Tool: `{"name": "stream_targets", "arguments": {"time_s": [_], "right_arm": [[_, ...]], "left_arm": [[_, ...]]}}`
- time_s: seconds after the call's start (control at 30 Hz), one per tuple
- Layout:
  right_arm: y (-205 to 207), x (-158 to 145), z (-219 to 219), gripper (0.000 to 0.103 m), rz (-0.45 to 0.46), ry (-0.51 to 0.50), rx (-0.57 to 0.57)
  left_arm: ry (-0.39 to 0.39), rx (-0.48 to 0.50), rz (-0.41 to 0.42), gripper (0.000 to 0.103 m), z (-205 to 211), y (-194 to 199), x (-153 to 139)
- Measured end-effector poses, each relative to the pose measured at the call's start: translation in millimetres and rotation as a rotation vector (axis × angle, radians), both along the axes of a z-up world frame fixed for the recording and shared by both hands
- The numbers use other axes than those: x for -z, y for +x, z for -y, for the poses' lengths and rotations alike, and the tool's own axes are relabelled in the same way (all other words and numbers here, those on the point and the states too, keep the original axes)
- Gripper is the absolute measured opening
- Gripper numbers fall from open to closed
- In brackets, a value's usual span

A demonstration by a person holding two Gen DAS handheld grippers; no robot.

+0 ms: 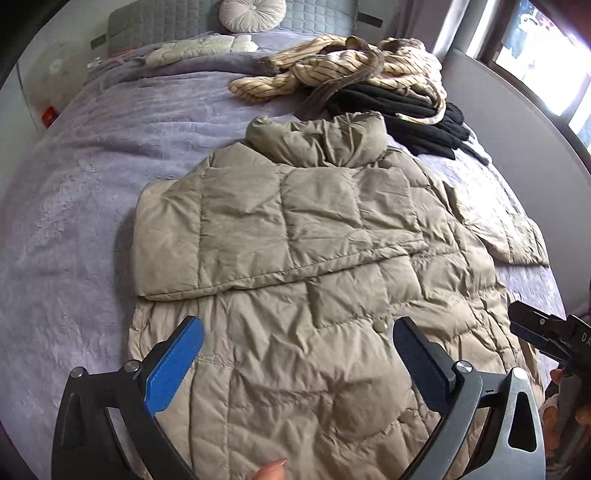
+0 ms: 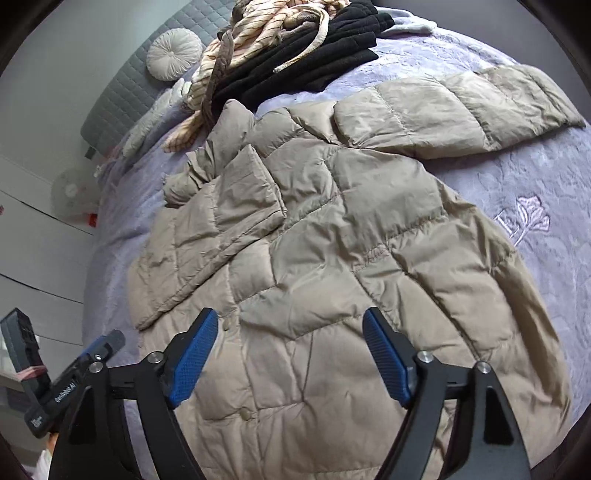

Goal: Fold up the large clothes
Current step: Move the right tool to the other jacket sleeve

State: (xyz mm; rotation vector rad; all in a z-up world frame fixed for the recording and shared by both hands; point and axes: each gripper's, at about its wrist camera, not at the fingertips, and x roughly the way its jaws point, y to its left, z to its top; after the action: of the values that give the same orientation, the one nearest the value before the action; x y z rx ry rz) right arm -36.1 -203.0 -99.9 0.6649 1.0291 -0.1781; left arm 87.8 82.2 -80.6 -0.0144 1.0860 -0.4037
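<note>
Lavender plush bedding (image 1: 92, 177) covers the bed on which we work; a quilted grey headboard (image 1: 162, 22) and a round cream cushion (image 1: 252, 14) sit at the top of the left wrist view, and a window (image 1: 546, 62) fills its upper right. At the centre of both views we see the beige puffer jacket (image 1: 314, 266) spread flat on the bedding, collar toward the headboard. One sleeve (image 1: 258, 229) is already folded across the chest; the other sleeve (image 2: 461, 107) lies stretched out toward the upper right of the right wrist view, so we judge the fold as roughly a third done, with that sleeve and the body folds remaining. Beyond the collar lies a heap of a striped cream garment (image 1: 332, 66) and black clothes (image 1: 406, 110), which we take to be waiting their turn. Our left gripper (image 1: 295, 354) and right gripper (image 2: 290, 350) both hover over the lower part of the jacket, jaws spread wide with nothing clamped between them.
</note>
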Motion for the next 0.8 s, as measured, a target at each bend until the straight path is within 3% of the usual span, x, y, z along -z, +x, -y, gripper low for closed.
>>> {"name": "stream_targets", "arguments": {"time_s": [0.03, 0.07, 0.2, 0.43, 0.6, 0.8], "right_arm": [[-2, 0, 1, 0.089, 0.004, 0.003, 0.000], [-3, 0, 1, 0.103, 0.008, 0.005, 0.000], [-9, -2, 14, 0.103, 0.040, 0.048, -0.003], [-10, 2, 75, 0.103, -0.012, 0.098, 0.012], [-23, 14, 150, 0.103, -0.027, 0.187, 0.150], [-49, 30, 257, 0.103, -0.012, 0.222, 0.360]], "left_arm": [[0.002, 0.002, -0.003, 0.102, 2, -1, 0], [0.007, 0.001, -0.006, 0.102, 4, -3, 0], [0.035, 0.002, -0.019, 0.102, 24, -9, 1], [0.084, -0.012, -0.046, 0.102, 75, -11, 4], [0.088, 0.002, -0.112, 0.102, 114, -7, 14], [0.082, 0.014, -0.144, 0.102, 167, -4, 19]]}}
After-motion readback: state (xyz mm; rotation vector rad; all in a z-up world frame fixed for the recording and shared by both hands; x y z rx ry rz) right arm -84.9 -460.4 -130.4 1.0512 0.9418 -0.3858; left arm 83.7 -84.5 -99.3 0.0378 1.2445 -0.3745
